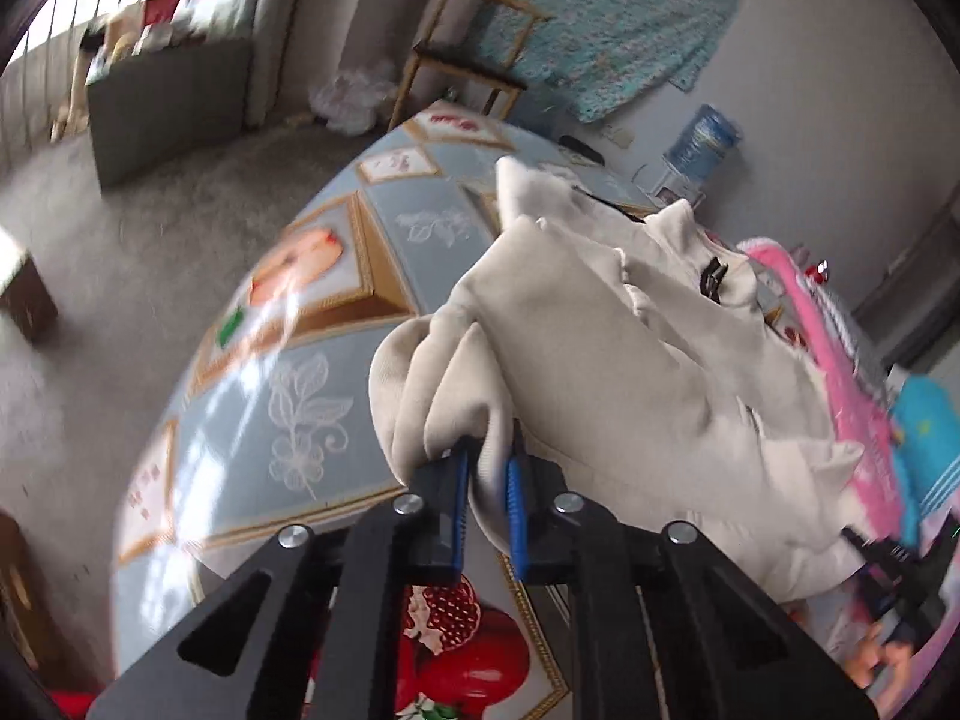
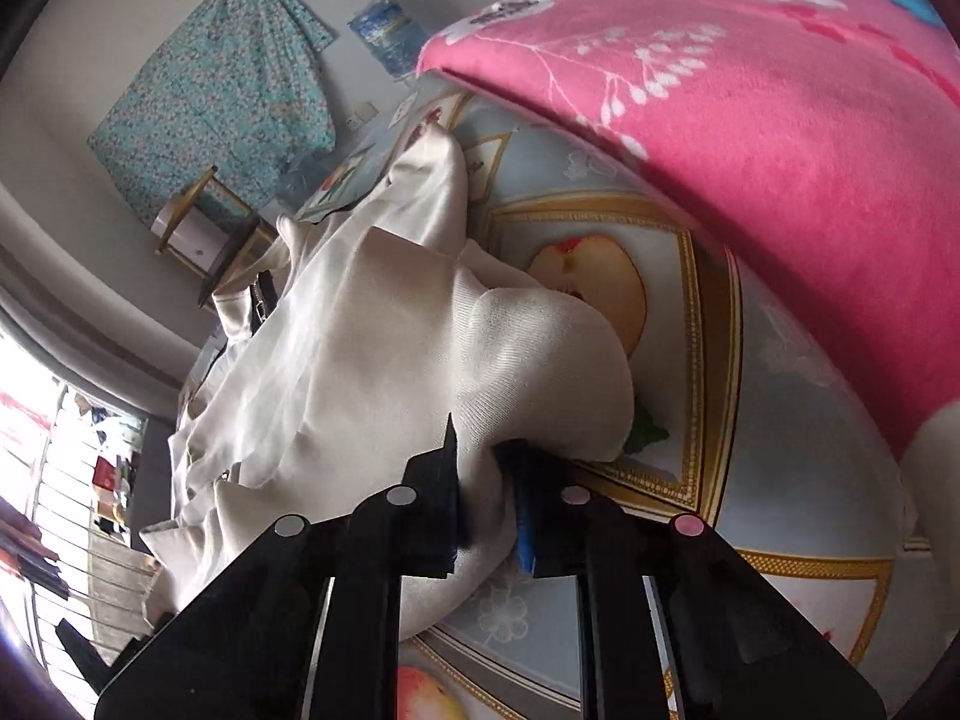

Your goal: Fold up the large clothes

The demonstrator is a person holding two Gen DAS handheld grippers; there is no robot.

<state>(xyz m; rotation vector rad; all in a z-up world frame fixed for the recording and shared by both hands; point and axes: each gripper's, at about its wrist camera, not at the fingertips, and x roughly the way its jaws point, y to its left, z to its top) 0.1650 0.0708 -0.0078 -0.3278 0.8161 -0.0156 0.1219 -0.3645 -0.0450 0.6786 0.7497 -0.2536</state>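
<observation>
Presently both grippers clench one cream garment (image 1: 630, 348) over the fruit-print cloth (image 1: 312, 396): left gripper (image 1: 489, 474) and right gripper (image 2: 486, 480) each pinch a bunched edge.

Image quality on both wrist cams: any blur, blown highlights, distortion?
Left wrist: motion smear across the tablecloth and room, window blown out, the claw itself sharp on the cream garment. Right wrist: sharper, window overexposed, strong fisheye bending on the pink blanket.

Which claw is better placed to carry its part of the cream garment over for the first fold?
Probably the left claw. Both claws are shut on the garment, but bare tablecloth lies beside the left, while a pink blanket crowds the right claw.
</observation>
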